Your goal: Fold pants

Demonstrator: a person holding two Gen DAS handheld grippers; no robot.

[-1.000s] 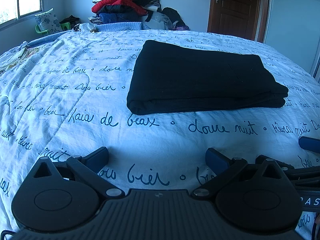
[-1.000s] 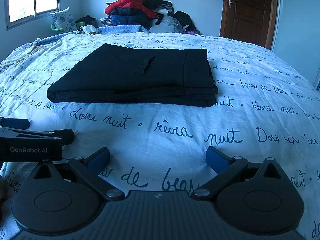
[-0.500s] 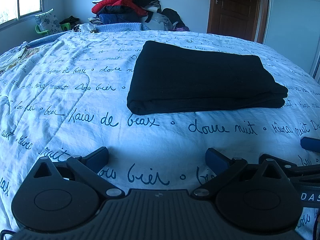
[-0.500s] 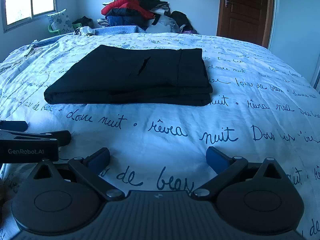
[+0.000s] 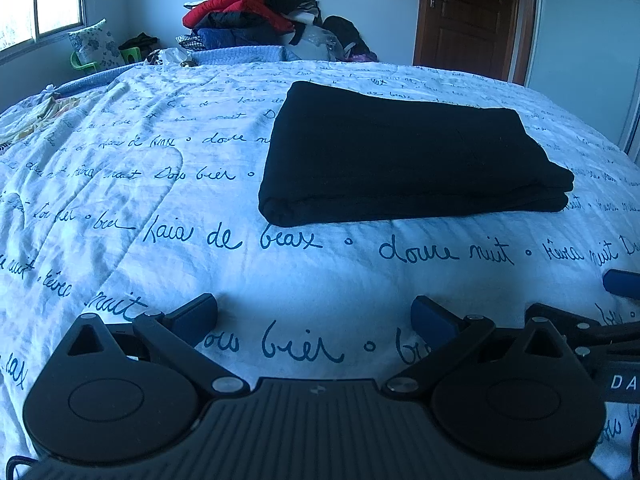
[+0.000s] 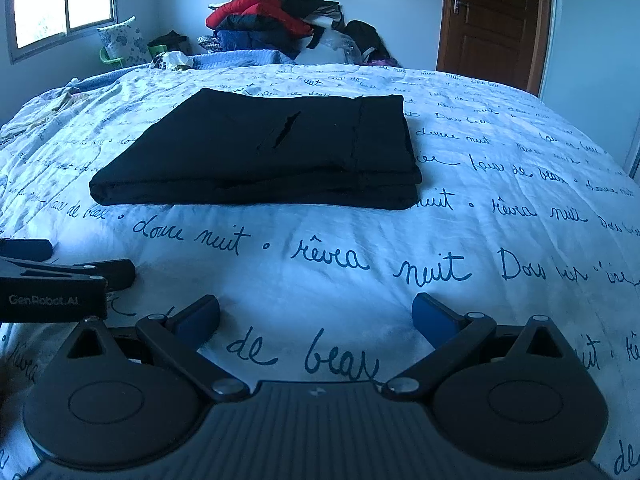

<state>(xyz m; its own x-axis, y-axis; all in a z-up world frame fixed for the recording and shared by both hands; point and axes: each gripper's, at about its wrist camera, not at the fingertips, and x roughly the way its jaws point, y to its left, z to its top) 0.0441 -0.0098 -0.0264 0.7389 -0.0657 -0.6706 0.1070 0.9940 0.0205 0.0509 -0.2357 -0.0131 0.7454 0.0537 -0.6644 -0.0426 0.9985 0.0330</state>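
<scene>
White script-printed bedspread (image 5: pixel 200 208) carries the folded black pants (image 5: pixel 400 160), lying well ahead of both grippers. Left gripper (image 5: pixel 314 314) and right gripper (image 6: pixel 316 314) hover side by side, jaws spread wide, holding nothing.

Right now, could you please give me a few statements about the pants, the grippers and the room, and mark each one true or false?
1. The pants lie folded on the bedspread. True.
2. The left gripper is shut on the pants. False: it is open, holds nothing and is apart from them.
3. The right gripper is open over bare bedspread. True.
4. The door stands wide open. False: it looks closed.
5. A clothes pile sits beyond the far end of the bed. True.
6. The pants are red. False: they are black; red shows only in the pile.
</scene>
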